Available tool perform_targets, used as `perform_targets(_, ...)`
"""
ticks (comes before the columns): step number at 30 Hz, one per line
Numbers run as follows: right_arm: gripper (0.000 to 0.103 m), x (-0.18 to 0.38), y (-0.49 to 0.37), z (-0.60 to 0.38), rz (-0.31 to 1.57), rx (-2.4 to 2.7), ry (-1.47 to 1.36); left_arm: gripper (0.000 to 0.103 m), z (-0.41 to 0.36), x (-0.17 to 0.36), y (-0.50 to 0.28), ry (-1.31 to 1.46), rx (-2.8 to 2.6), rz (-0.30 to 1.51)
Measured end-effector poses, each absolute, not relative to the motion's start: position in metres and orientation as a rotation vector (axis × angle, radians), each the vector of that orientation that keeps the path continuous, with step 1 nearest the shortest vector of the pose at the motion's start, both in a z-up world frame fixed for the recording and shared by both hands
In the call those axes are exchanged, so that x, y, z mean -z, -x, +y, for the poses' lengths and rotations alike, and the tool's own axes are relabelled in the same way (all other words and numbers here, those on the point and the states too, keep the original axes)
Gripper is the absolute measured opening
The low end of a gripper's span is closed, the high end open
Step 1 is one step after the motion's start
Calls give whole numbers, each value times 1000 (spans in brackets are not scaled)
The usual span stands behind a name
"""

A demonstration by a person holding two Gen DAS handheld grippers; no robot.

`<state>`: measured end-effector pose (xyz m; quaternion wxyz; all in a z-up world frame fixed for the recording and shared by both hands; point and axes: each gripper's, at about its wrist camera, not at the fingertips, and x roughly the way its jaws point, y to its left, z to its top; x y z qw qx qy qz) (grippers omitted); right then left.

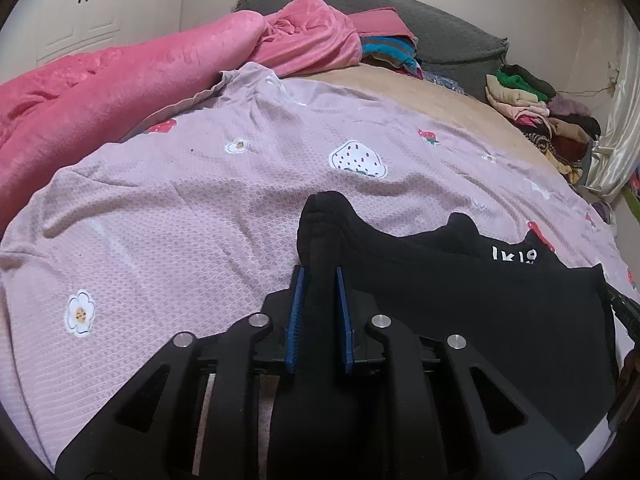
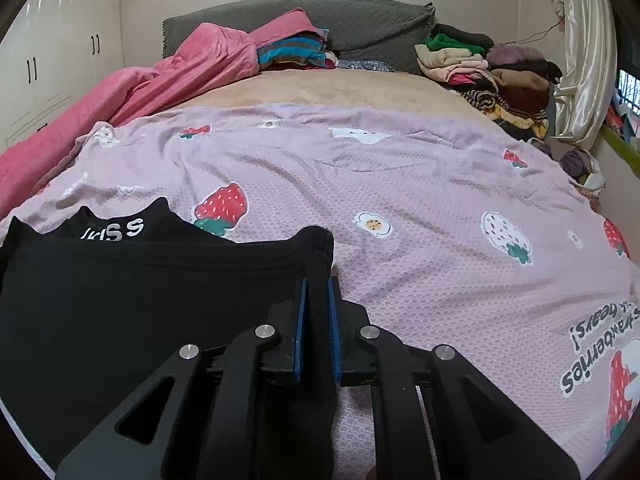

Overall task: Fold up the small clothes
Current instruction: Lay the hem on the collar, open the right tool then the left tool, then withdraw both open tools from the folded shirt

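Left gripper (image 1: 319, 280) and right gripper (image 2: 317, 286) fingers each clench the black garment (image 2: 120, 292).

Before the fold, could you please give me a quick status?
Left gripper and right gripper shut on black garment. Garment partly lifted off bedsheet. Nothing in the way.
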<state>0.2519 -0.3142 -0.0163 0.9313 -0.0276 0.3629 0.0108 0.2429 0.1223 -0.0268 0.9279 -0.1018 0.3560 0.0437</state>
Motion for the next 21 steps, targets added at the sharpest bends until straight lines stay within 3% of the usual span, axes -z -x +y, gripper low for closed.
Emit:
perform_targets(3, 11, 15, -249, -315, 741, -11, 60, 9, 122, 25, -241, 203, -93, 729)
perform_targets(6, 18, 12, -244, -316, 742, 4, 60, 11, 120, 24, -239, 185, -98, 730)
perform_targets(7, 27, 11, -240, -317, 745, 2, 52, 12, 121, 24, -239, 182, -100, 730)
perform_targets(8, 34, 8, -236, -317, 744, -2, 45, 15, 121, 24, -237, 181, -102, 729)
perform_targets(14, 42, -4, -208, -305, 729, -63, 64, 37, 120, 19, -225, 168, -120, 723)
perform_targets(21, 46, -11, -173, -288, 741, -157, 82, 65, 115, 9, -197, 172, -129, 704)
